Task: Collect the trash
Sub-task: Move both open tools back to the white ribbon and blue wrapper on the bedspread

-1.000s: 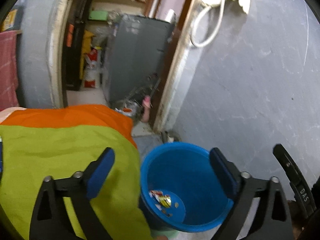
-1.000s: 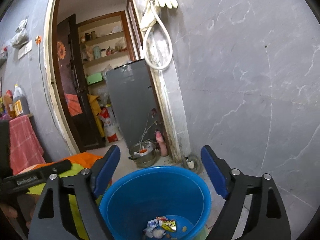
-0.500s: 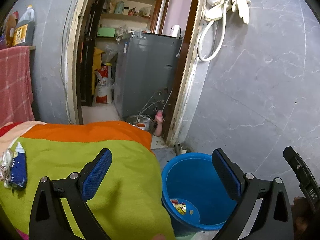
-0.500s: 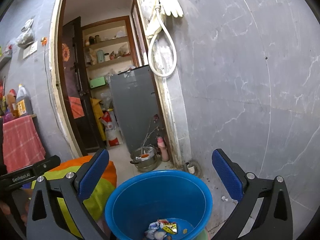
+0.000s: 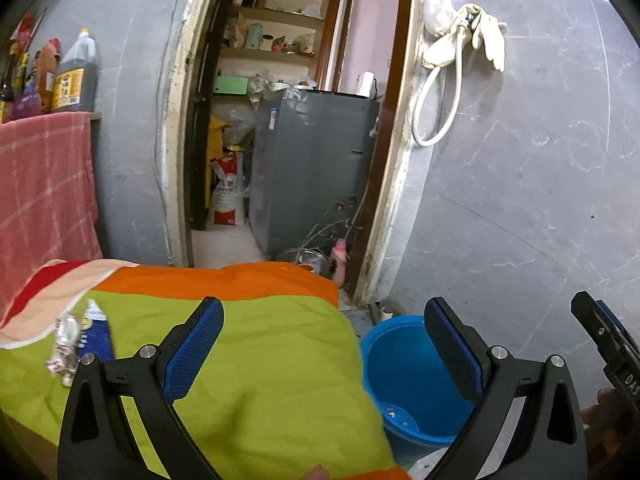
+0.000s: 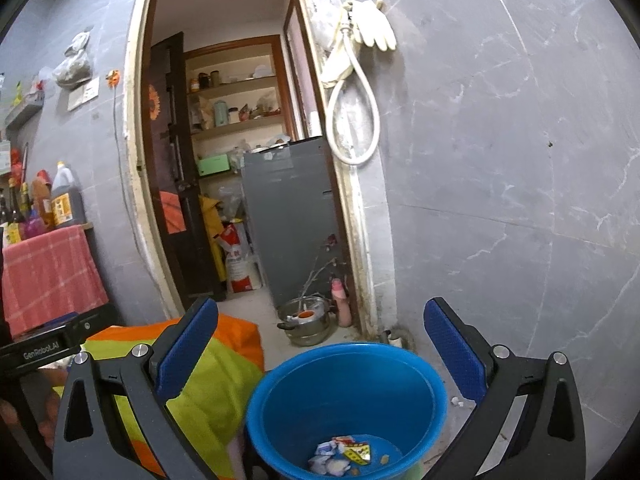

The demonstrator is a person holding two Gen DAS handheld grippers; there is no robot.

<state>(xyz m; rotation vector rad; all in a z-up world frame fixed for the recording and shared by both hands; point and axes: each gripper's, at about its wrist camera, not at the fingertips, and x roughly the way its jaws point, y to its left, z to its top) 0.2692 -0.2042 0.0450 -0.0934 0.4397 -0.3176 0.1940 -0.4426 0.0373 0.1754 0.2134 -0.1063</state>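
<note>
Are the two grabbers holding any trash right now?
No. The left gripper and the right gripper both stand wide open with nothing between their pads. Some wrappers lie in the blue bucket; others lie on the green cloth.

Right gripper jaws stand wide apart, nothing between the blue pads. Below and ahead: blue bucket on the floor, crumpled wrappers lying at its bottom. Green-and-orange cloth just left of the bucket. Steel pot beyond, at the doorway. Gloves and hose loop hang on the grey wall.
</note>
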